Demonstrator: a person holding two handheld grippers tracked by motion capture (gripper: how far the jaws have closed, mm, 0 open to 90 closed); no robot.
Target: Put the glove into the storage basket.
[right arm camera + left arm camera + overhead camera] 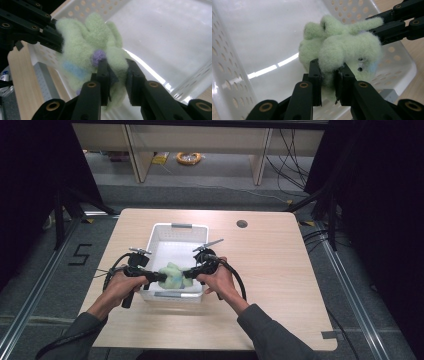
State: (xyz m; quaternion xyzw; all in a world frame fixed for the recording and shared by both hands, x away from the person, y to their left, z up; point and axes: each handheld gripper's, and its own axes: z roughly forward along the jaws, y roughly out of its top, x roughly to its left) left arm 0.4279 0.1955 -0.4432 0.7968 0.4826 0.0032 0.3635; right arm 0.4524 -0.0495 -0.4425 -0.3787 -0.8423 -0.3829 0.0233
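1. On the wooden table [280, 270] sits a white perforated basket [178, 227], and I work at its near end with a gripper in each hand.
2. Over that near end hangs a pale green fuzzy toy [173, 275], held between my two grippers and lifted off the basket floor.
3. My left gripper [327, 75] has its jaws nearly closed, pinching a fold of the fleece on one side.
4. My right gripper [117, 72] is likewise clamped on a fold at the opposite side, beside a small purple tuft [98, 55].
5. Both holds bite only loose fleece, so I judge that pulling apart could slip one fold free and swing the toy against the basket wall.
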